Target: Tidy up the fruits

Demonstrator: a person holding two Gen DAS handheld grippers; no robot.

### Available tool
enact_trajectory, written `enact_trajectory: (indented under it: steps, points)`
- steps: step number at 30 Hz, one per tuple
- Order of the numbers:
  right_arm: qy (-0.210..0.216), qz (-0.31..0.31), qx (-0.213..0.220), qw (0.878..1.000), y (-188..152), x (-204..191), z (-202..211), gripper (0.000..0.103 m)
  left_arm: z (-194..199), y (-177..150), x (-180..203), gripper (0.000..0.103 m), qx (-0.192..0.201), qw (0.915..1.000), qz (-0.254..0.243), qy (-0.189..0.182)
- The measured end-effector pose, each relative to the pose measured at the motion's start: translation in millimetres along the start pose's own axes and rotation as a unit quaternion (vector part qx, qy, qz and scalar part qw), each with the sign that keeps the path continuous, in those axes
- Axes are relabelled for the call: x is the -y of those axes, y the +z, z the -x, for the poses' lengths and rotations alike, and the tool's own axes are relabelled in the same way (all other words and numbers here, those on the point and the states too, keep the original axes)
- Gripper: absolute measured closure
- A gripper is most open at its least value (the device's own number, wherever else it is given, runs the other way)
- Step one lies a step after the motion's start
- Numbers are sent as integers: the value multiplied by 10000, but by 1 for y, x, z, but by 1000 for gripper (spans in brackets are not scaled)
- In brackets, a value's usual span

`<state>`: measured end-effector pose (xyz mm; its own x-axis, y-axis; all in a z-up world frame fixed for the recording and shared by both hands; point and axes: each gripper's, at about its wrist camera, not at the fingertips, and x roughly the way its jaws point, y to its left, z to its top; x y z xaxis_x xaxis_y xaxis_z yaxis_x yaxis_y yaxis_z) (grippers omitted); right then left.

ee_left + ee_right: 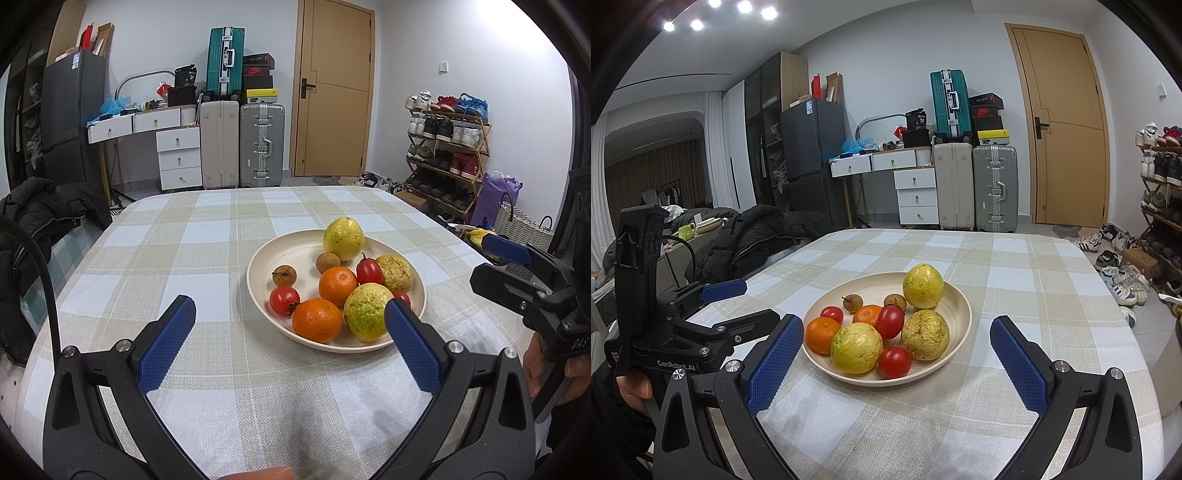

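Note:
A cream plate [258,258] [960,299] on the checked tablecloth holds fruit: two oranges [317,320] [822,334], three yellow-green passion fruits [343,238] [922,286], three red cherry tomatoes [283,300] [894,362] and two small brown longans [283,275] [852,302]. My left gripper [291,308] hovers open just short of the plate's near rim, nothing between its blue pads. My right gripper [899,330] is open too, low over the cloth on the plate's near side. Each gripper shows at the edge of the other's view, held in a hand.
The table [207,236] has a rounded far edge. A black jacket [40,218] lies on a chair at the left. Suitcases [242,144], a white desk with drawers [162,140], a door [332,88] and a shoe rack [447,147] stand behind.

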<state>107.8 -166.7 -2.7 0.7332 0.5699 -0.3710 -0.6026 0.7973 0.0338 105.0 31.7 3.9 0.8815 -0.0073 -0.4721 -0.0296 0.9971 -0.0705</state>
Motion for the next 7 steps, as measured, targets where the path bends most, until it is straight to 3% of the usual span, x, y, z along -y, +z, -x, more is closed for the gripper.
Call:
enact_trajectory:
  steps: [7]
  points:
    - [0, -5, -3, 10000, 0, 0, 0, 0, -1, -1, -1, 1, -6, 10000, 9, 13]
